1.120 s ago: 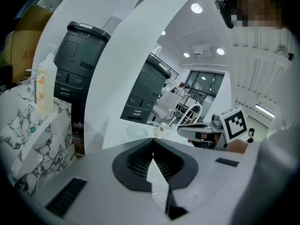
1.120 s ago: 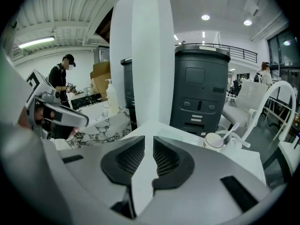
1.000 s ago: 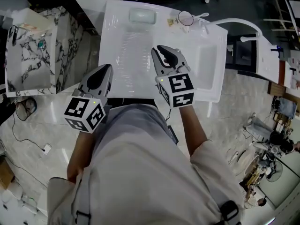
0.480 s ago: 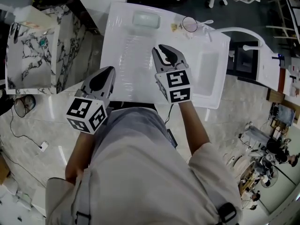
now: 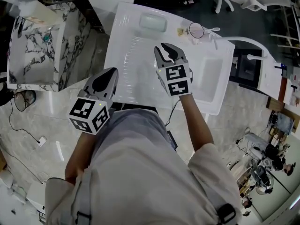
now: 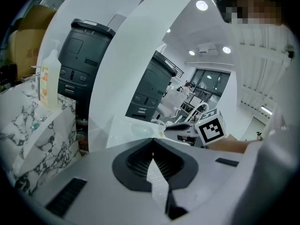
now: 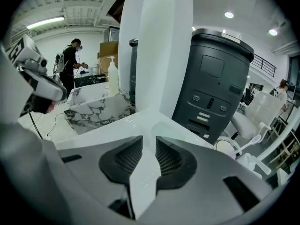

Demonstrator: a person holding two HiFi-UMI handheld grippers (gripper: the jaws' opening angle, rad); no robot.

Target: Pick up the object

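Note:
A pale green, soap-like block (image 5: 153, 22) lies at the far end of the white counter (image 5: 129, 64); in the right gripper view the block (image 7: 168, 128) shows faintly just beyond the jaws. My right gripper (image 5: 168, 48) hovers over the middle of the counter, short of the block. Its jaws are opening, a narrow gap shows between them and nothing is in it (image 7: 149, 142). My left gripper (image 5: 110, 71) sits at the counter's near left edge, jaws shut together and empty (image 6: 153, 142).
A glass cup (image 5: 196, 30) with a toothbrush (image 5: 213, 29) stands at the far right of the counter, beside a sink basin (image 5: 209, 76) and a white faucet (image 5: 243, 40). A marble-patterned box (image 5: 42, 46) stands left of the counter. A dark grey bin (image 7: 215, 93) lies beyond.
The right gripper's jaws have parted a little. The right gripper has edged forward over the counter. The left gripper has barely moved.

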